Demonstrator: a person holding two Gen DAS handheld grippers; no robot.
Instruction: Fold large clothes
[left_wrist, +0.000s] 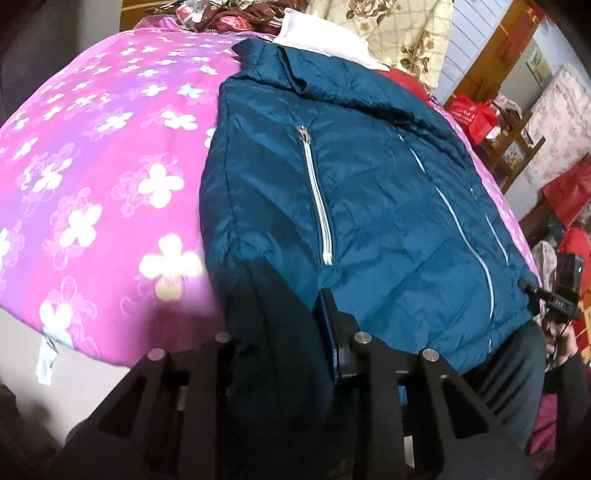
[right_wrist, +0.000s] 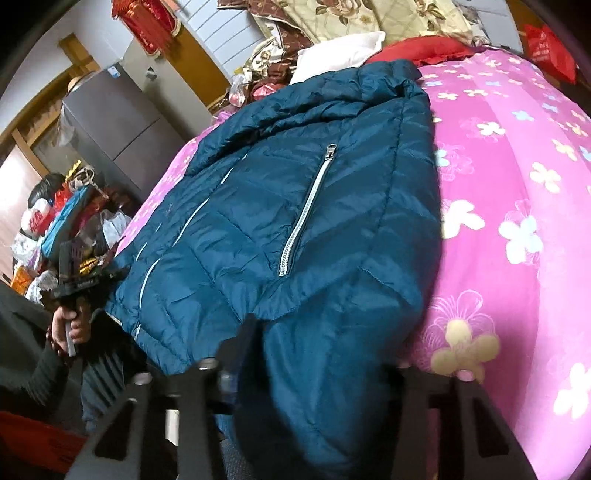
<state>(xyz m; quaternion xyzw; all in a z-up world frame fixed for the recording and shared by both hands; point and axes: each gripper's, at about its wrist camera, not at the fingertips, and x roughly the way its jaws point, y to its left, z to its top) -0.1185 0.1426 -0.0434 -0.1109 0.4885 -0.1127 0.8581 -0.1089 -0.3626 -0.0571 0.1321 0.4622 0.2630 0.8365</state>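
On the bed, across a pink flowered quilt (left_wrist: 92, 177), lies a teal puffer jacket (left_wrist: 369, 206), front up, collar away from the person, hem hanging toward them over the near edge; pocket zipper (left_wrist: 317, 199) and centre zipper (left_wrist: 465, 236) both closed.

Left gripper (left_wrist: 280, 332): jaws clamped on a dark bunch of jacket fabric near the hem on its side; right gripper (right_wrist: 314, 369): fabric bulges between the fingers, jaws look closed on the opposite hem corner, though the far finger is hidden, so not certain. From the right wrist view the left tool appears in the person's hand (right_wrist: 68, 328) beside the bed.

Judgement: step in hand is gripping both bottom corners ready for the first fold. To do it well: keep both grips firm, since the shell looks slippery and puffy; lift evenly so the hem stays straight; carry it toward the collar without dragging the quilt; press trapped air out before releasing. White pillow (right_wrist: 340, 48) sits beyond the collar; keep clear.
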